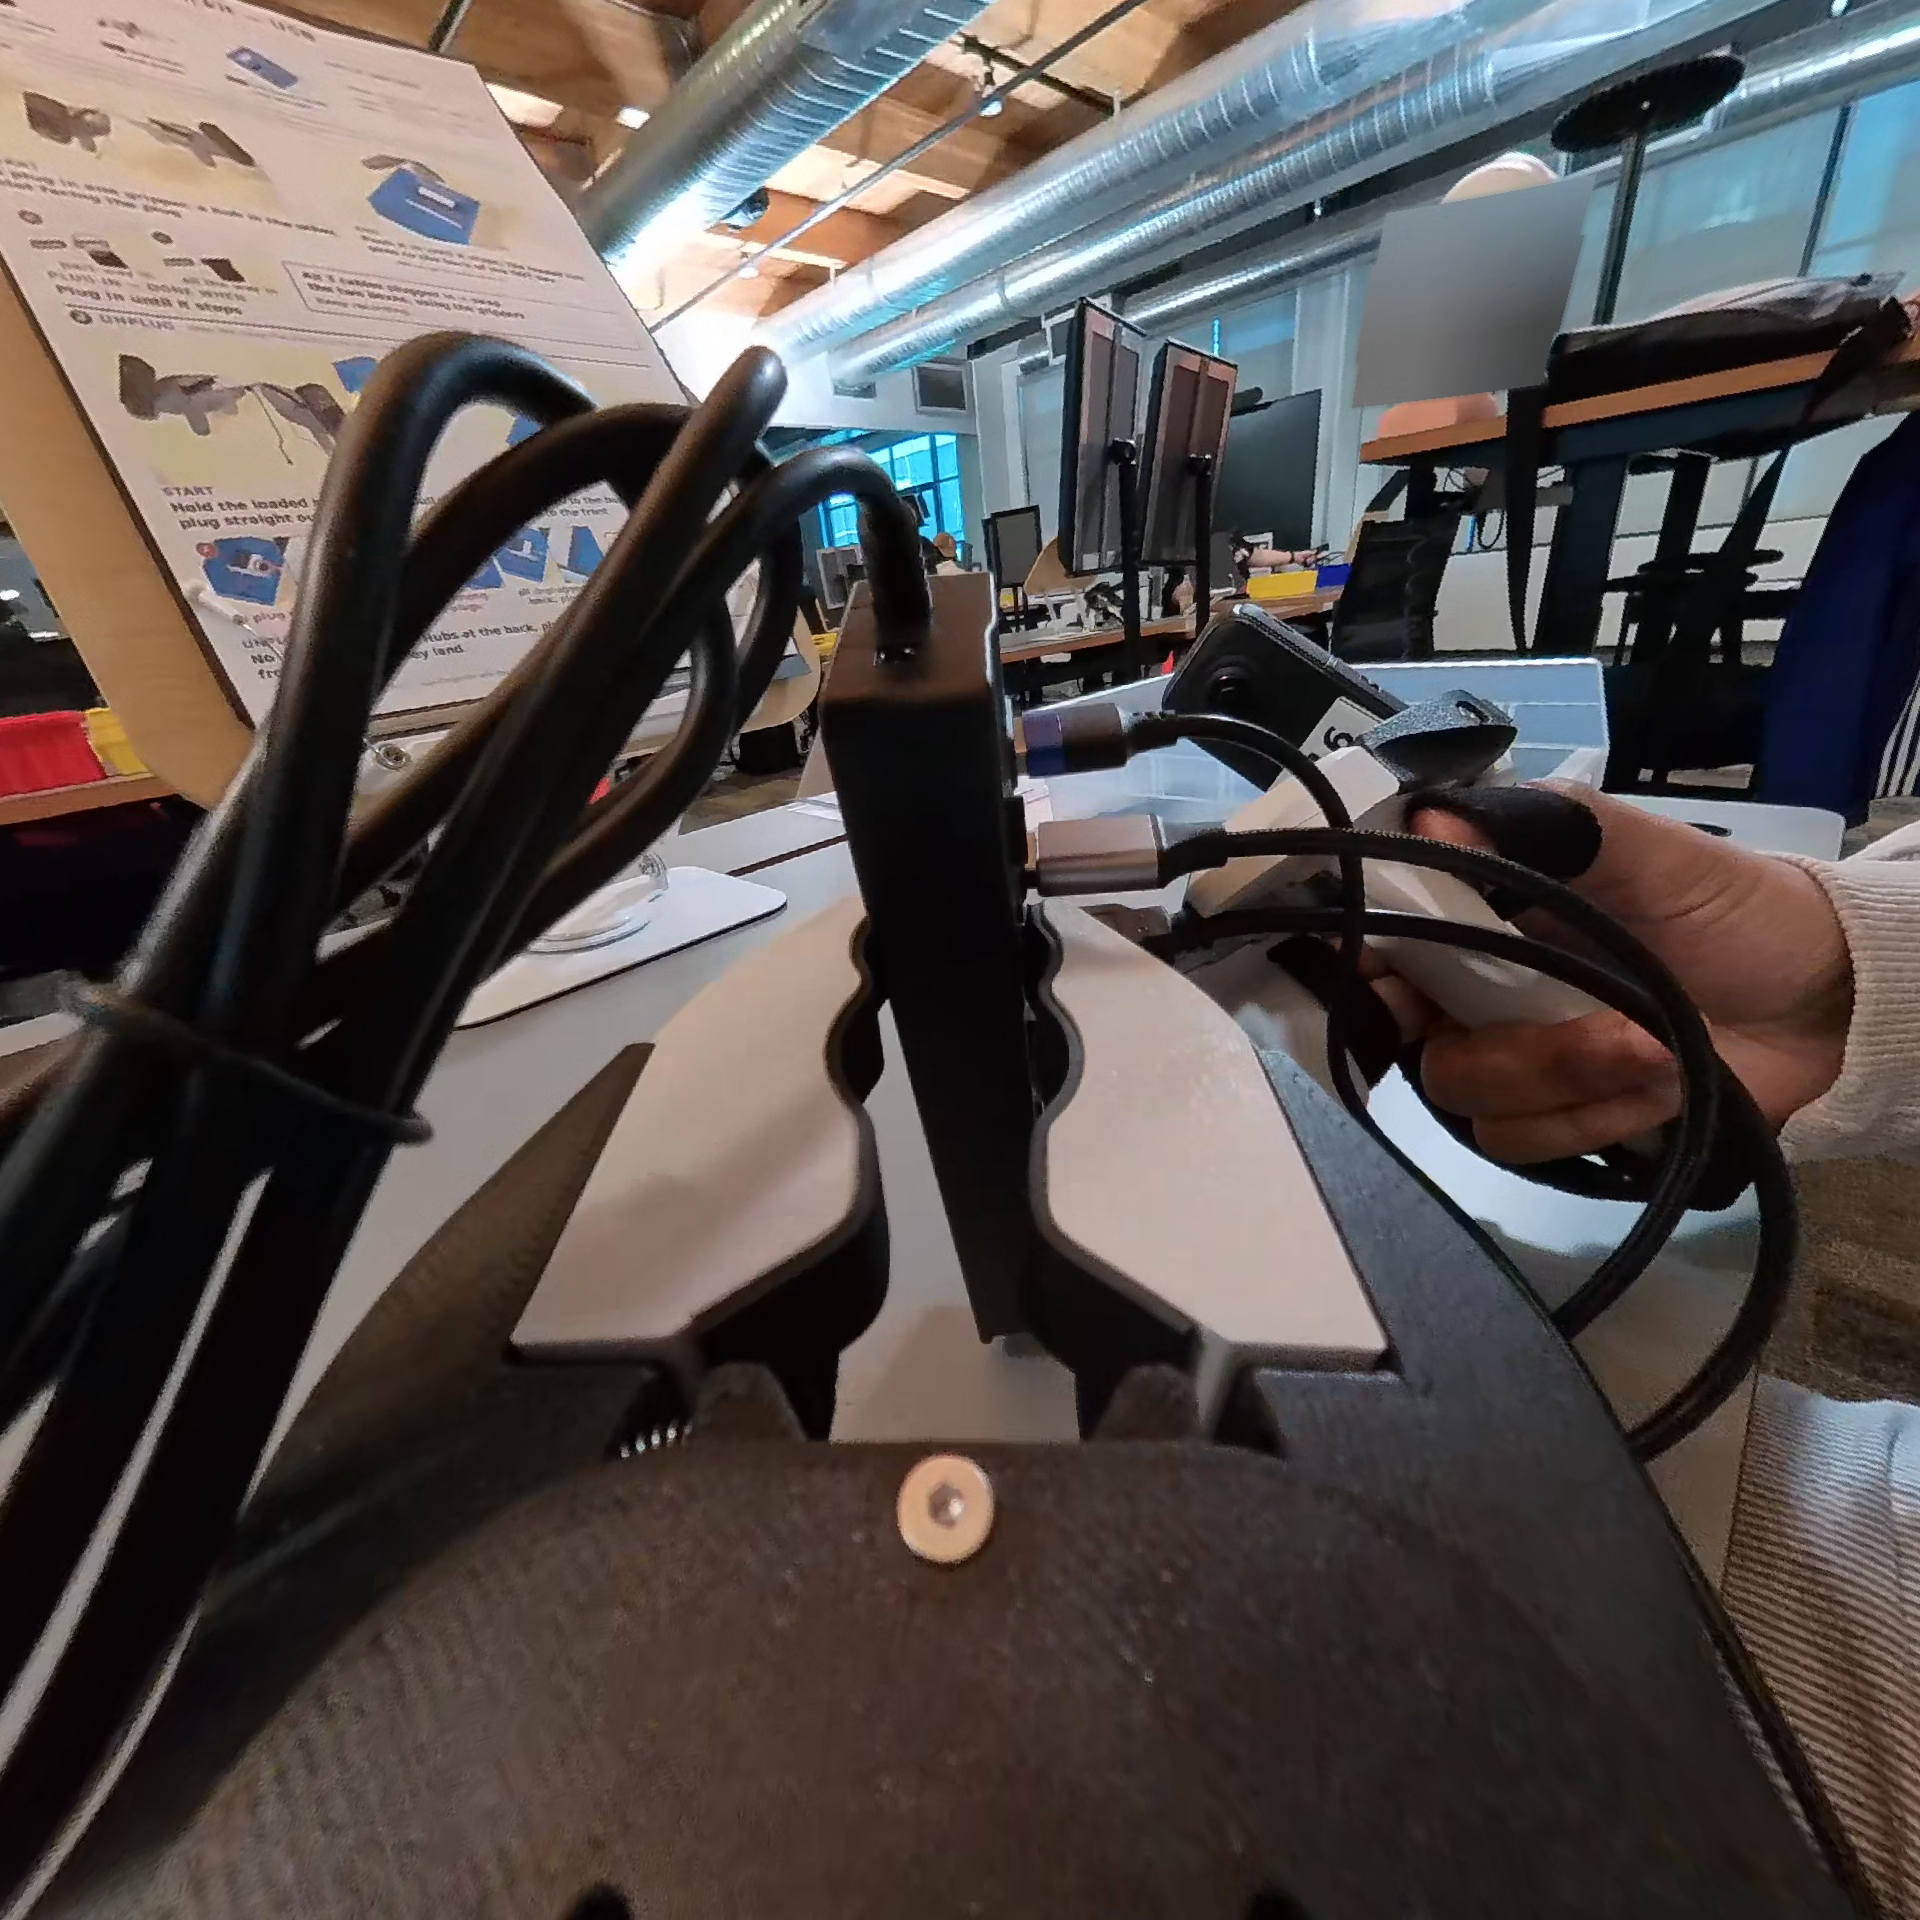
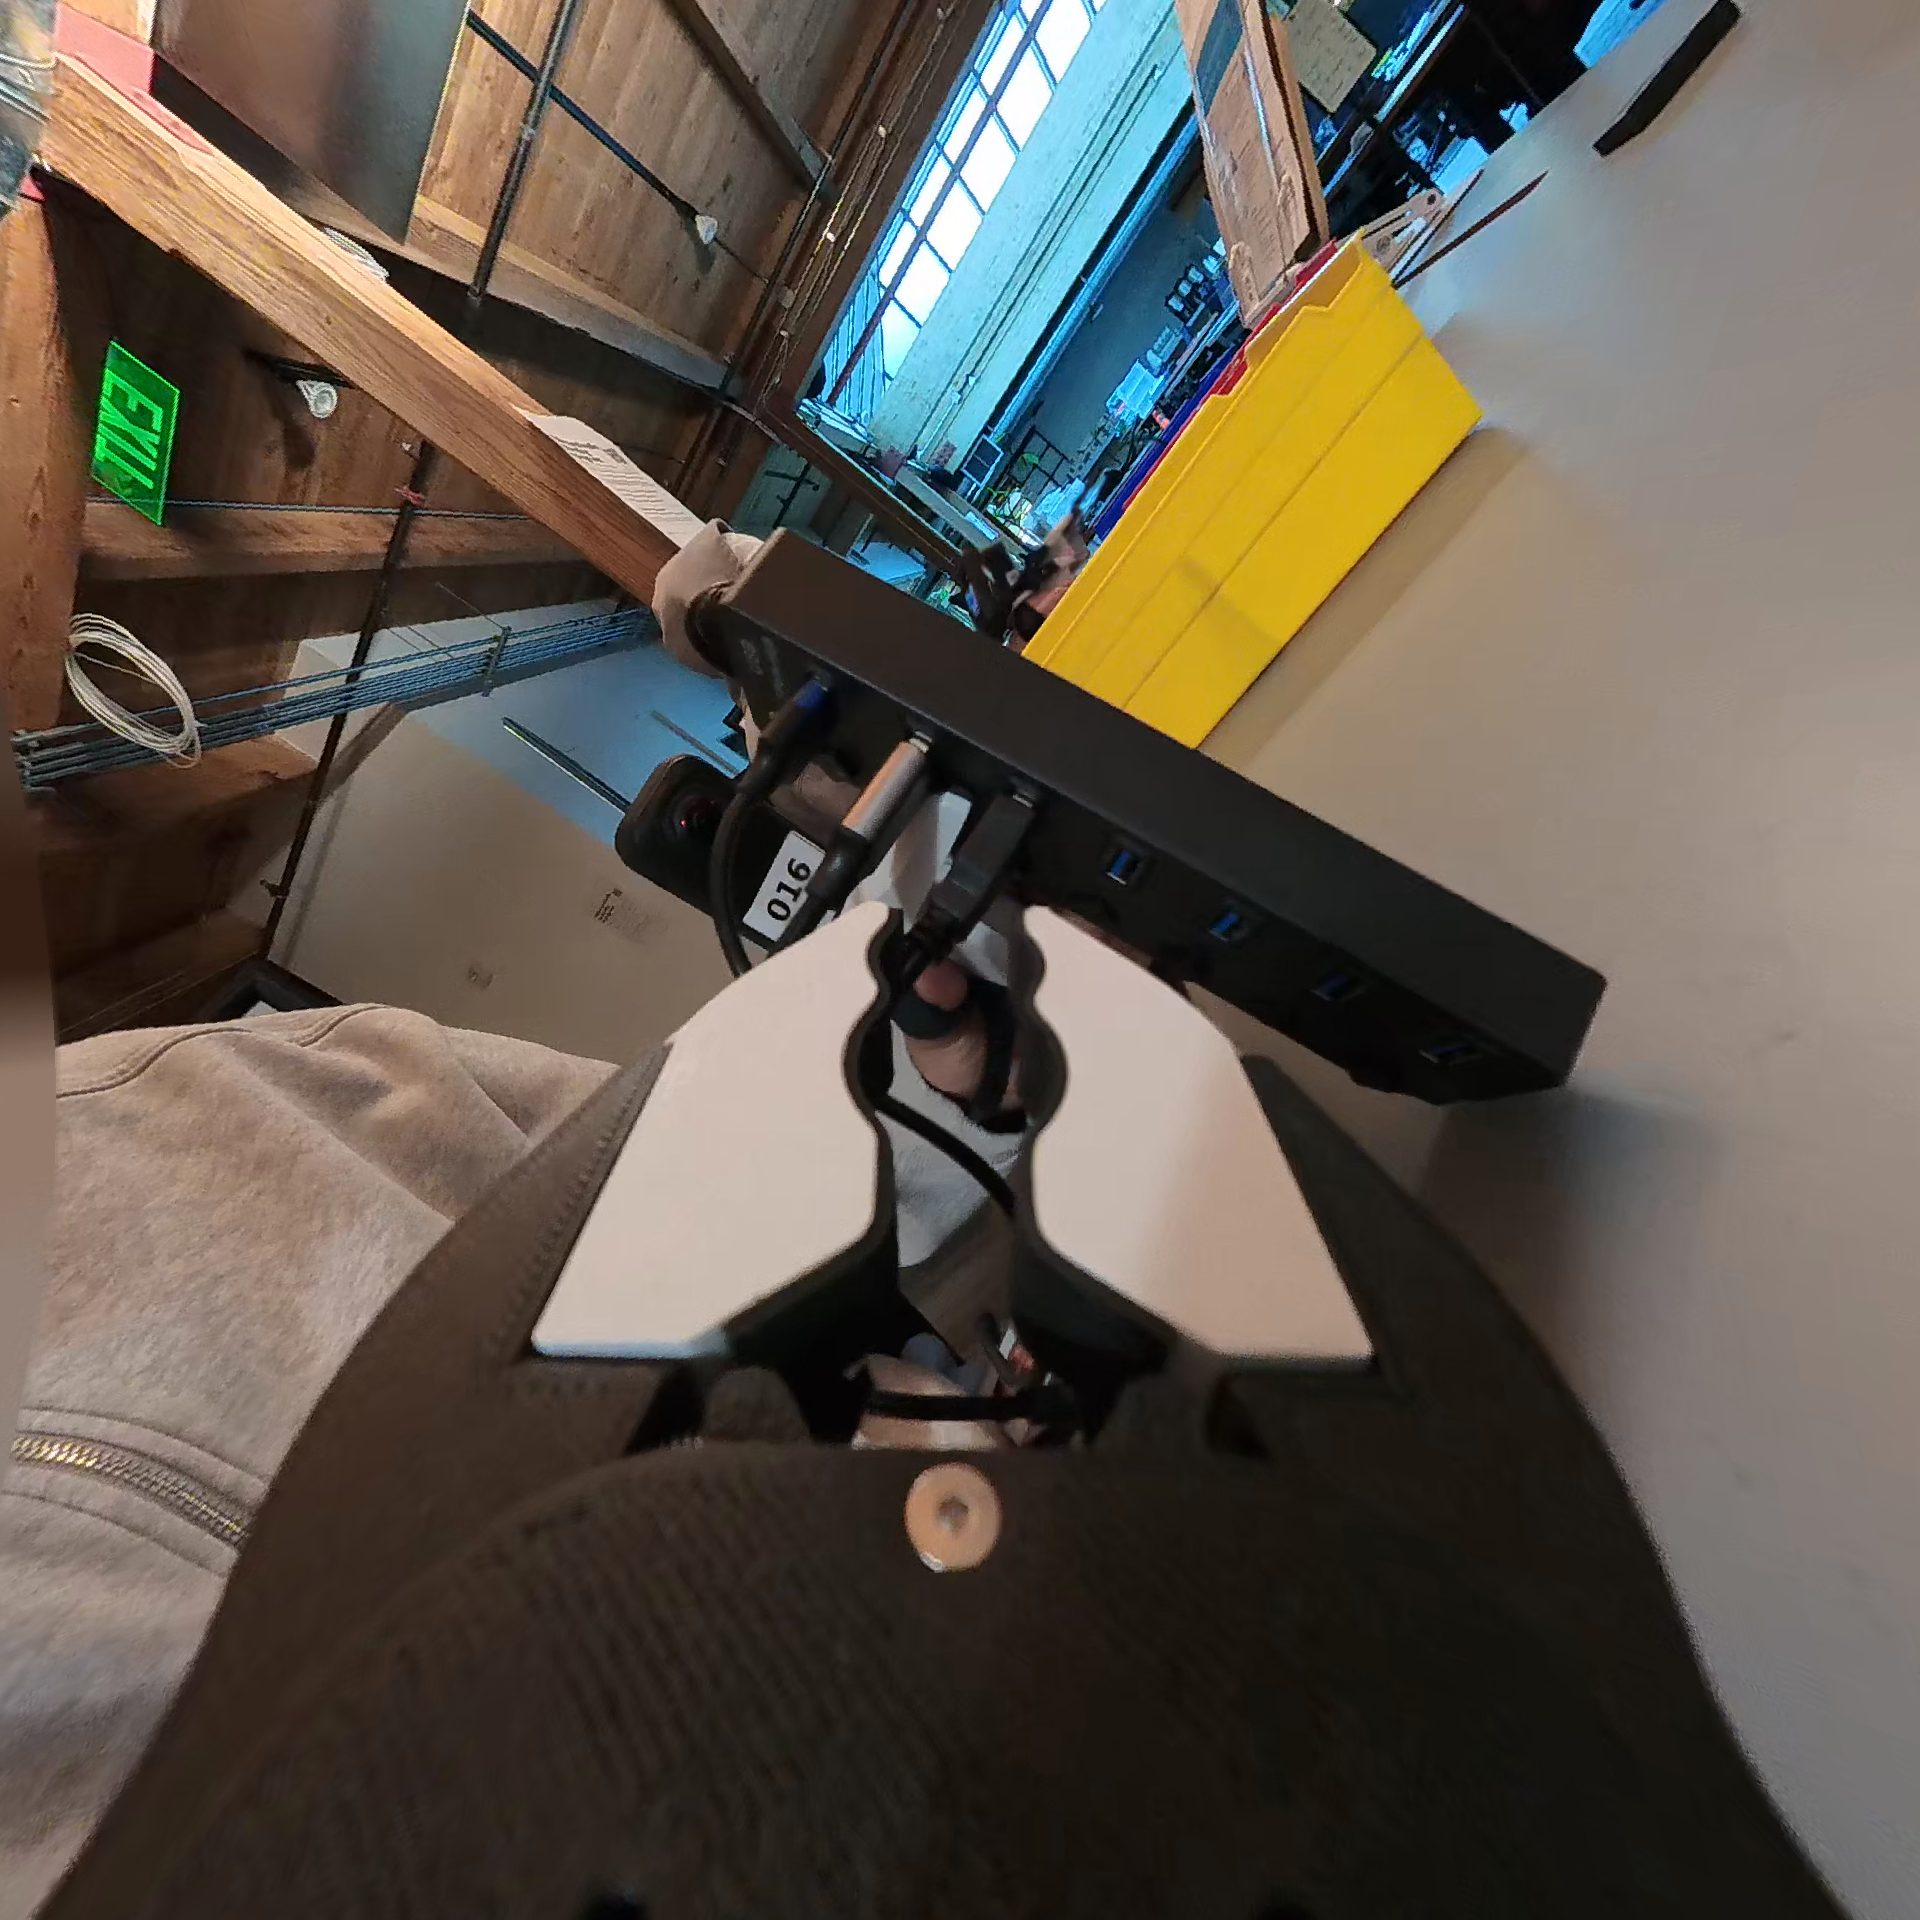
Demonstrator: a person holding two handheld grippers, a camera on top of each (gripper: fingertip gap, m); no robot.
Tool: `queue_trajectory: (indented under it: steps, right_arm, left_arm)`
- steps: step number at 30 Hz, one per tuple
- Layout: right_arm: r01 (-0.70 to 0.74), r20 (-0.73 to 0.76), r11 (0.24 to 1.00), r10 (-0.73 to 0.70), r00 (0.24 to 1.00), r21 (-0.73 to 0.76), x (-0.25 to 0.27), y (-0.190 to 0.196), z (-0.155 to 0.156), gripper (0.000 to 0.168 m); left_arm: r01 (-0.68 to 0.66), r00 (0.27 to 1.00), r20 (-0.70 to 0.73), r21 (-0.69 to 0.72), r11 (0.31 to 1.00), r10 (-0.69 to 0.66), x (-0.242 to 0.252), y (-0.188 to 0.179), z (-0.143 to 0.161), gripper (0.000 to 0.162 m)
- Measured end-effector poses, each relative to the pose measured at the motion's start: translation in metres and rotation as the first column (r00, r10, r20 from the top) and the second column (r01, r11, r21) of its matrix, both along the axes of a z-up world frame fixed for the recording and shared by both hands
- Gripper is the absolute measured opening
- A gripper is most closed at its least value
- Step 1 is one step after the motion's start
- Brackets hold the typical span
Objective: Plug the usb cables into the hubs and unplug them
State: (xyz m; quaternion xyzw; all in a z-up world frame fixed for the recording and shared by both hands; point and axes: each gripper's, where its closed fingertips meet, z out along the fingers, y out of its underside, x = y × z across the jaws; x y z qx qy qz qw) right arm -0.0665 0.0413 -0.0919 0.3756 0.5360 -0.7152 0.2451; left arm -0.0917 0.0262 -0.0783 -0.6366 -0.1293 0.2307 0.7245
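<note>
A black hub (image 1: 925,935) is clamped edge-on between the white pads (image 1: 727,1143) of the left gripper (image 1: 945,997), and it is held upright above a pale table (image 1: 499,1122). From the hub's top end a thick black lead (image 1: 582,665) is looped back and bundled with a tie at the left. Two plugs are seated in the hub's right face: a blue-tipped plug (image 1: 1075,736) above and a silver plug (image 1: 1101,854) below, their thin cables (image 1: 1621,997) curling toward a hand (image 1: 1621,997) in fingerless black wraps. That hand is closed around the white handle of the right gripper, seen farther off beside a clear bin (image 1: 1558,717). An instruction board (image 1: 270,312) is propped at the table's far left edge.

In the right wrist view the same hub (image 2: 1195,831) is seen along its port face, with the blue-tipped plug (image 2: 805,701), the silver plug (image 2: 883,795) and a black plug (image 2: 987,842) seated side by side, and four blue ports (image 2: 1231,920) free beyond them. The right gripper (image 2: 956,997) is brought up just under the black plug; its pads (image 2: 769,1132) stand nearly together around the plug's thin cable, but whether the cable is pinched cannot be told. Yellow bins (image 2: 1278,520) are set near the table's far edge.
</note>
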Motion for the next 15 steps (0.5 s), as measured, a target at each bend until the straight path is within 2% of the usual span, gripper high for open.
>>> queue_trajectory:
  steps: [11,15]
  right_arm:
    - [-0.033,-0.002,0.999,0.033,0.999,0.031,0.004,-0.004,-0.001,0.015]
    - [-0.045,-0.009,0.999,0.045,0.999,0.009,0.006,-0.004,0.004,0.015]
  left_arm:
    - [0.012,0.996,-0.088,-0.067,0.998,-0.018,0.007,0.006,-0.005,0.03]
    - [0.057,0.996,-0.07,-0.029,0.998,-0.059,0.012,0.008,-0.003,0.035]
